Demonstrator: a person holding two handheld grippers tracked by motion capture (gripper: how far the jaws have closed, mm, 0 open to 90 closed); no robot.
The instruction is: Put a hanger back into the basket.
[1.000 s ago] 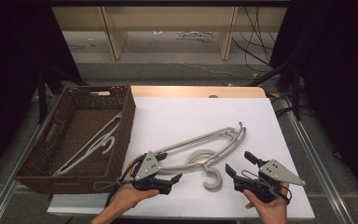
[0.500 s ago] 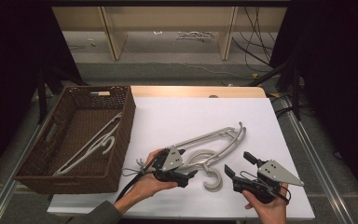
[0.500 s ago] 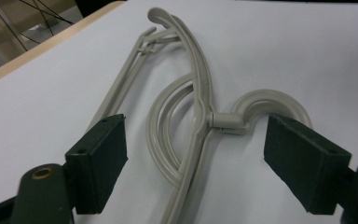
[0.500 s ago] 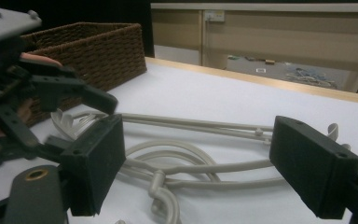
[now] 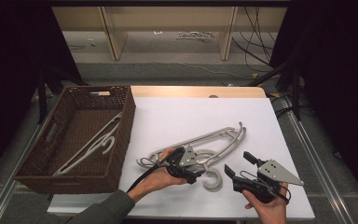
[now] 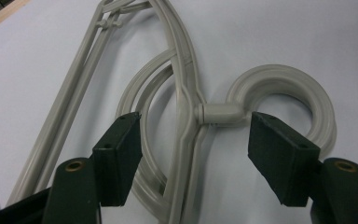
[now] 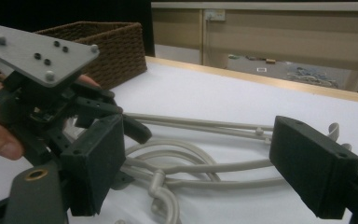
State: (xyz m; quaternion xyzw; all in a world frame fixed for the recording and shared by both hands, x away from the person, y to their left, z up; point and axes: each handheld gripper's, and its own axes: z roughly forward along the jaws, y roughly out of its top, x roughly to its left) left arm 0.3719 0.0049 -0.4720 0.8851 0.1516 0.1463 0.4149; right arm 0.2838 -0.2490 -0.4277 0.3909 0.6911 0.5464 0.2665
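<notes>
**A:** So where's everything sitting right now?

**B:** Closest to me, my right tool [image 5: 239, 164] hangs above the front edge of the white bench [image 5: 191, 112], jaws apart, nothing in them. My left tool [image 5: 196, 171] is down over the grey hangers [image 5: 214, 140], which lie mid-bench, overlapping each other.

**A:** Got a grip yet?

**B:** Nope. In the left gripper view the jaws have just been closing, but they're not touching anything: the neck below the hook [image 6: 303, 93] sits between the pads [image 6: 121, 154] with gaps either side.

**A:** And further back?

**B:** Wicker basket [image 5: 32, 161] on the bench's left side, with another hanger [image 5: 91, 145] lying in it.
</notes>
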